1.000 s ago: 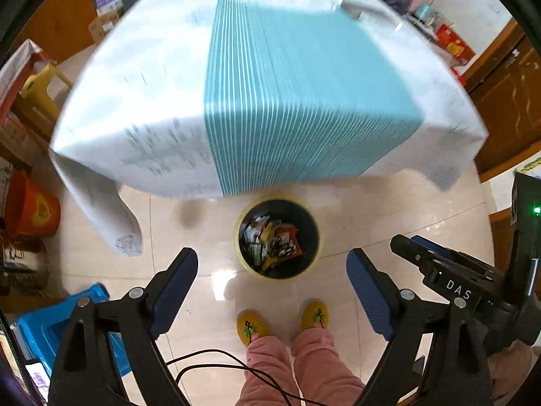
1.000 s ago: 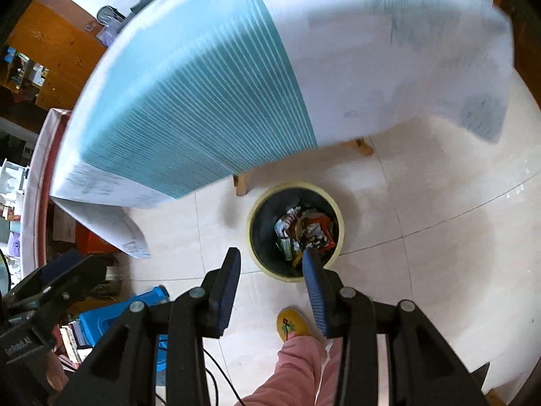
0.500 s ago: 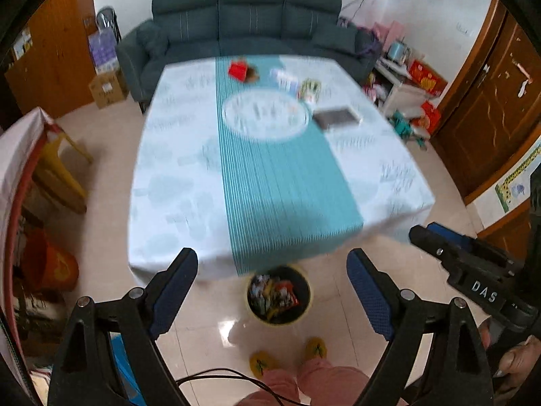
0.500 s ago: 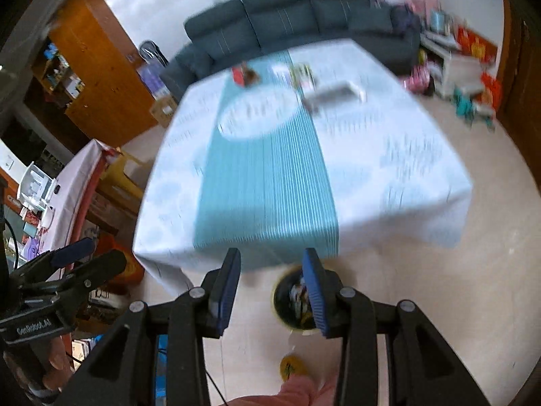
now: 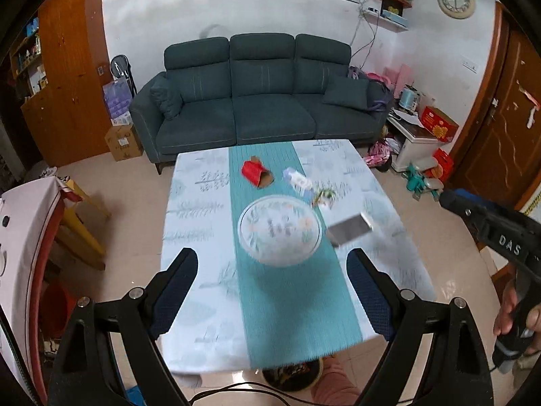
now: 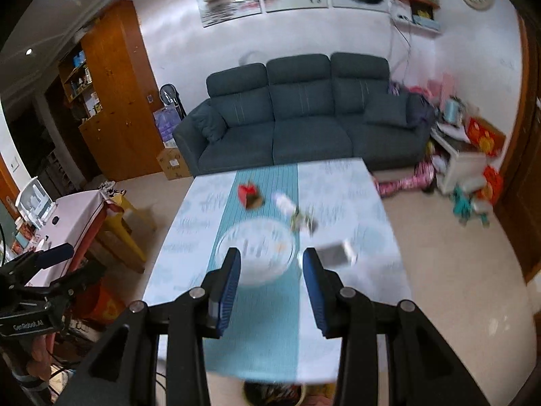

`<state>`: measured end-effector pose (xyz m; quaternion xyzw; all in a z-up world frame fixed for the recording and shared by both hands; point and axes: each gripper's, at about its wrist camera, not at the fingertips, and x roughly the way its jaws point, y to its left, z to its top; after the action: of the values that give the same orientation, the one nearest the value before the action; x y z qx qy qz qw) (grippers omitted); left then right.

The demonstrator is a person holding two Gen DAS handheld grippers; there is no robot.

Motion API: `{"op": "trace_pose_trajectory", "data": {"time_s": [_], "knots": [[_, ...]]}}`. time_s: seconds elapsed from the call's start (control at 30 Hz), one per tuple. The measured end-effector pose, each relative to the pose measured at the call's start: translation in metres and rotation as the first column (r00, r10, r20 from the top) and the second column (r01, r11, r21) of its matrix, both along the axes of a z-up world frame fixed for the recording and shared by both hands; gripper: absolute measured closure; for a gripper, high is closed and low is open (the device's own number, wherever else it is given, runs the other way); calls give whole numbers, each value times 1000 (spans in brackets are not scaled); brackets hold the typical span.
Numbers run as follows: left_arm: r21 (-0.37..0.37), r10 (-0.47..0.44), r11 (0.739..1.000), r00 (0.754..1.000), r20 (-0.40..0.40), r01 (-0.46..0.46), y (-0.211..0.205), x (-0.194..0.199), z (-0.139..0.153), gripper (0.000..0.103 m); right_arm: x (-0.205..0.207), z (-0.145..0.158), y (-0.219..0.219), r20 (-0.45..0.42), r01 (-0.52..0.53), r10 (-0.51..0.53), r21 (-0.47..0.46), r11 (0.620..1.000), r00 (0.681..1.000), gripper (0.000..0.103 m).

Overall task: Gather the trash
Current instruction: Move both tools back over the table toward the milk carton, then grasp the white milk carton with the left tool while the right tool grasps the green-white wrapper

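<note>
On the table's teal runner [image 5: 287, 304] lie a red crumpled carton [image 5: 256, 173] [image 6: 249, 195], a small plastic bottle [image 5: 297, 180] [image 6: 283, 201] and a green-printed wrapper [image 5: 323, 197] [image 6: 302, 220], all at the far end. A bin with trash [image 5: 292, 374] [image 6: 272, 393] stands on the floor under the near table edge. My left gripper [image 5: 272, 291] is open and empty above the near half of the table. My right gripper [image 6: 272, 291] is open and empty, also above the near half.
A round patterned plate [image 5: 280, 229] [image 6: 258, 253] sits mid-table, a grey phone-like slab [image 5: 350, 228] [image 6: 333, 254] to its right. A dark sofa [image 5: 260, 101] stands behind the table. A pink-covered side table [image 5: 23, 237] and yellow stool [image 5: 79, 223] are left; clutter is right.
Both grippers have lifted and tilted up from looking down at the bin to looking across the table top. Both stayed open and empty.
</note>
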<state>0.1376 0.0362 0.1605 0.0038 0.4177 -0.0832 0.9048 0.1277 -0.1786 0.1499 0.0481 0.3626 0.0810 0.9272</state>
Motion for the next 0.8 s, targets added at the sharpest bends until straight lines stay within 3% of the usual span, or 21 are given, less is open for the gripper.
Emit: {"op": "trace_pose_trajectory", "data": {"time_s": [0.1,0.2,0.37,0.6,0.8], "knots": [[-5,12,1000,999,-34,-12,-16,49,-14,15,59,1,-9,-18,-61,60,-32,998,998,64],[-1,42,999,996,-84,-43,-34,100,-43,15,117,-17,-14,-68,-137,132,-66,988,989,64],[-7,106,994,969,-223,-110,-60,180,-108,15,208,-86,-19,-194,-297,273,-104,949,942,64],[8,166,985,935,-314,-172,-83,239,-170,15,269,-187,-10,-348,-490,421,-137,861,838,64],[-3,196,977,913,-358,-211,-92,281,-195,15,299,-237,-5,-404,-555,473,-111,824,783,64]]}}
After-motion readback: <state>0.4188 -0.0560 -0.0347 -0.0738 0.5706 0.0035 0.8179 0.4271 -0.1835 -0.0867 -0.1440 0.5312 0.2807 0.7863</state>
